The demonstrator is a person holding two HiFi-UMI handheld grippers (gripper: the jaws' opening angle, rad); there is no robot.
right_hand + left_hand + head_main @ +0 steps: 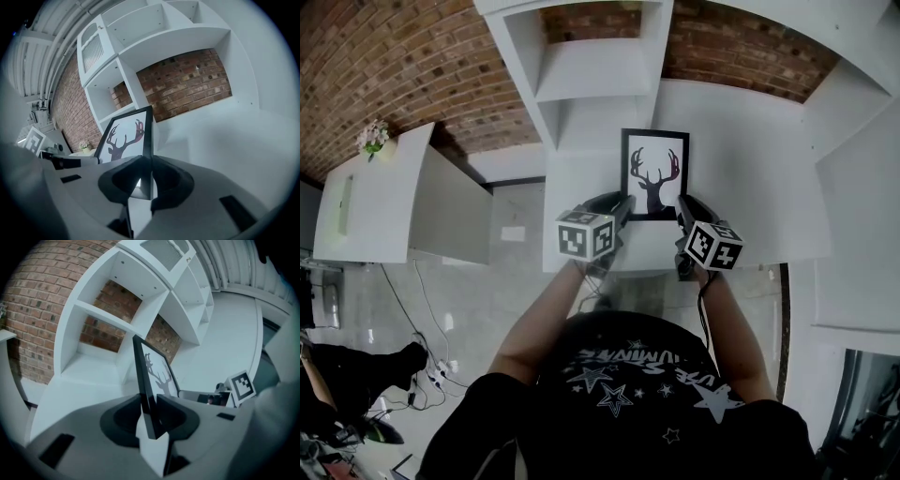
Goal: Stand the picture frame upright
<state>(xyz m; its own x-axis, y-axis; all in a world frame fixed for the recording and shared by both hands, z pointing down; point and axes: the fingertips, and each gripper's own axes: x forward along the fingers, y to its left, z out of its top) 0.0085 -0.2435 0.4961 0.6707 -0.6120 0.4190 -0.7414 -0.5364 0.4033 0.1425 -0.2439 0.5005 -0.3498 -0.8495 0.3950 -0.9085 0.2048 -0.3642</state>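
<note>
Picture frame (655, 174), black, rectangular, with a dark deer-head silhouette on white: held between both grippers above the white desk top (750, 187), print side facing the head camera. Whether its lower edge touches the desk cannot be told. Left gripper (623, 208): jaws part-way closed, clamped on the frame's left edge near the bottom. Right gripper (682, 211): same, clamped on the right edge. White shelf unit (581, 84) just behind the frame; red brick wall (412, 66) beyond.
</note>
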